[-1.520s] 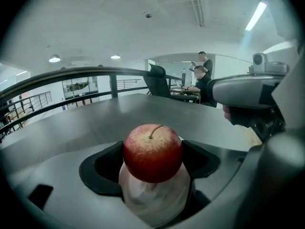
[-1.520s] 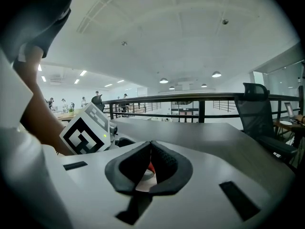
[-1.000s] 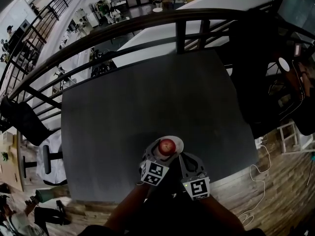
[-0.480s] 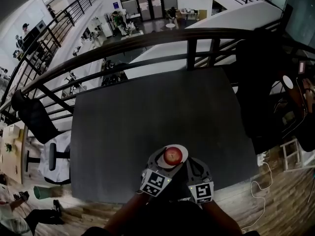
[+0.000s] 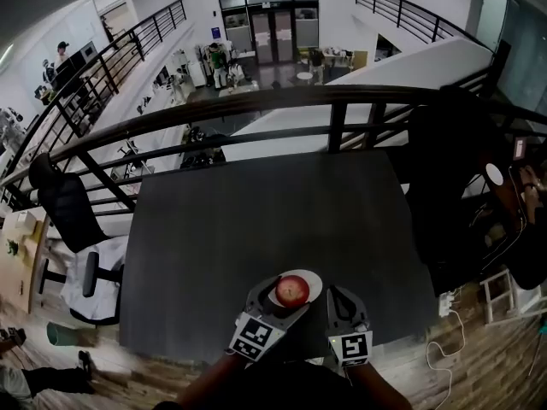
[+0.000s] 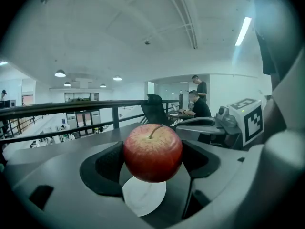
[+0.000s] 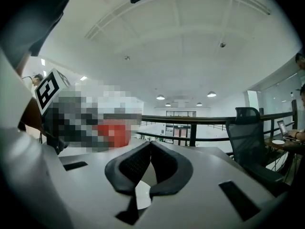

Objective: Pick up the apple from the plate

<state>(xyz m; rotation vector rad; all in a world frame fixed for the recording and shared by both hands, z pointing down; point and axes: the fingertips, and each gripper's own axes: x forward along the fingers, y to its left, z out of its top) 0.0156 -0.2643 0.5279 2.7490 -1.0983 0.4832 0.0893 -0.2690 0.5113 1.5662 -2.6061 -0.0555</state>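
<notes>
A red apple [image 6: 152, 151] with a short stem sits between the dark pads of my left gripper [image 6: 153, 160], which is shut on it. It hangs just above the small white plate [image 6: 143, 198], apart from it. From the head view, the apple [image 5: 292, 289] covers the left part of the plate [image 5: 313, 279], near the front edge of the dark table [image 5: 256, 220]. My left gripper [image 5: 278, 300] reaches in from below. My right gripper [image 5: 341, 304] waits just right of the plate. It [image 7: 150, 170] is shut, with its pads pressed together on nothing.
A black railing [image 5: 256, 109] runs along the table's far side, with a drop to a lower floor behind it. An office chair [image 5: 73, 229] stands to the left of the table. A dark chair [image 5: 457, 186] stands to its right.
The apple now sits toward the plate's left side rather than at its centre. The head view has tilted up, so both grippers show lower in the frame.
</notes>
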